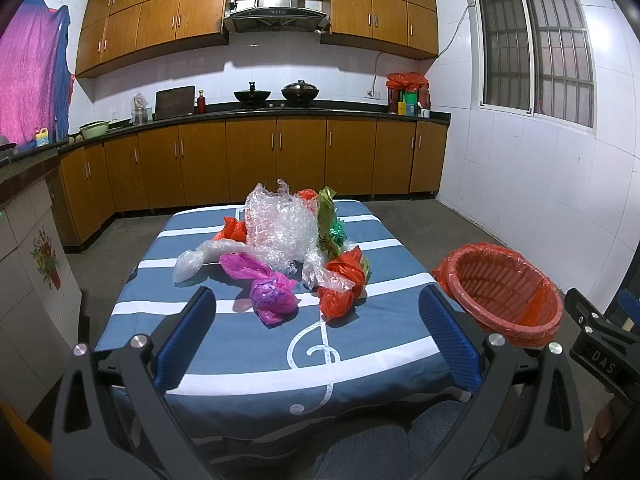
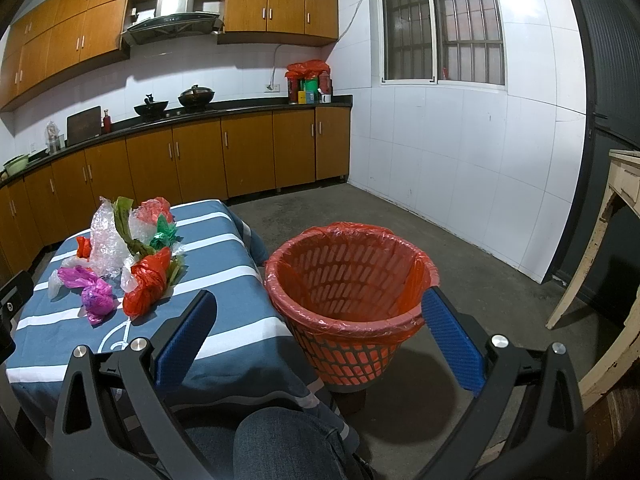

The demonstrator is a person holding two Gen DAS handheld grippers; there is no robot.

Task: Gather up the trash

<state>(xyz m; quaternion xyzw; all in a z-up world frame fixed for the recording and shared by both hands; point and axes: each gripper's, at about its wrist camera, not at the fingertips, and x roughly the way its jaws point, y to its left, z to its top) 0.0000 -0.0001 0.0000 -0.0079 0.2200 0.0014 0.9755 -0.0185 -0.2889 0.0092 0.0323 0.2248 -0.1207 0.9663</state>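
A heap of plastic trash lies on the blue striped table [image 1: 248,344]: a magenta bag [image 1: 272,294], a red bag [image 1: 342,286], clear bubble wrap [image 1: 280,228], a green-olive bundle [image 1: 330,224] and a whitish bag [image 1: 200,258]. The heap also shows in the right wrist view, with the red bag [image 2: 146,282] and the magenta bag [image 2: 96,294] nearest. A red basket [image 2: 348,292] lined with a red bag stands right of the table; it also shows in the left wrist view [image 1: 504,288]. My left gripper [image 1: 318,304] is open and empty, short of the heap. My right gripper [image 2: 320,312] is open and empty before the basket.
Wooden kitchen cabinets and a counter [image 1: 280,114] with pots run along the back wall. A tiled wall with a window [image 2: 444,24] is at the right. A pale wooden table leg [image 2: 588,264] stands at the far right. A knee in jeans [image 2: 288,440] is below.
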